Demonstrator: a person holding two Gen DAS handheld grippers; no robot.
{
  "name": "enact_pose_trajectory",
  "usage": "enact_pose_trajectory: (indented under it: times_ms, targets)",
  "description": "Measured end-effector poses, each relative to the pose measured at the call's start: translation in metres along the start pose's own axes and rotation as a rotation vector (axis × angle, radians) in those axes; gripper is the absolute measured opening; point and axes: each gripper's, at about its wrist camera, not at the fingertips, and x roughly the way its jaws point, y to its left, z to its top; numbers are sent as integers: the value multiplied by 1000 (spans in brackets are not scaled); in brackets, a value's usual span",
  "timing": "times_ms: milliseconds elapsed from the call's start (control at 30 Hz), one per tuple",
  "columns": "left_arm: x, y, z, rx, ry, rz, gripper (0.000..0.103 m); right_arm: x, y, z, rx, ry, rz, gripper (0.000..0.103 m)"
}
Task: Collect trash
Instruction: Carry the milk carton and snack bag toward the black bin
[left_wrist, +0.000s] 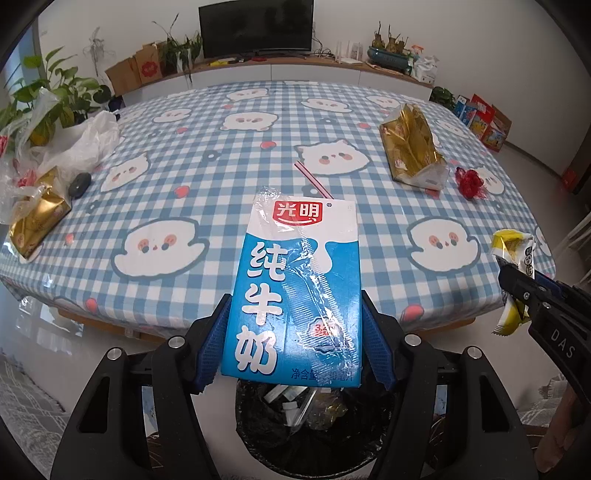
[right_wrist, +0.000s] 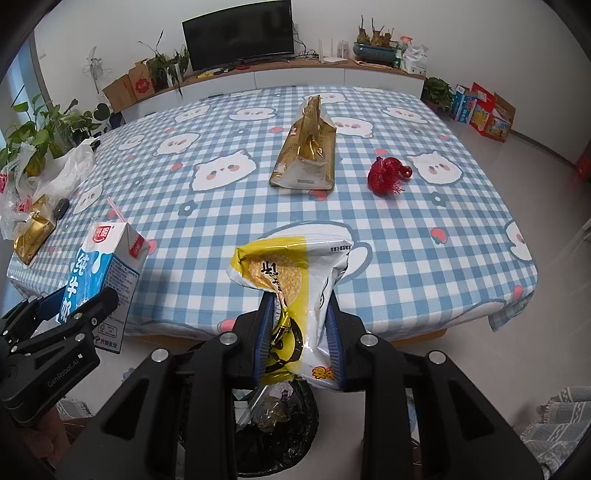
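I'm working in a home living room — a dark television (left_wrist: 256, 26) on a long low cabinet (left_wrist: 295, 72) against the far wall, potted plants (left_wrist: 55, 92) off the table's left edge, a cartoon-checked tablecloth (left_wrist: 229, 155).

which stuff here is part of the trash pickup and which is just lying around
Part of the job:
- milk carton in the left gripper
- yellow snack wrapper in the right gripper
- bin with black liner below them
- gold bag, red net, small gold pack on the table

Just lying about:
- television
- potted plants
- cardboard boxes
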Motion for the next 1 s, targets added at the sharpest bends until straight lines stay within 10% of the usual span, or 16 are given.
enact_pose_trajectory:
  times_ms: [1000]
  targets:
    - [28, -16, -108, 25, 92, -4, 64, 30, -37, -108, 44, 138, -6, 25]
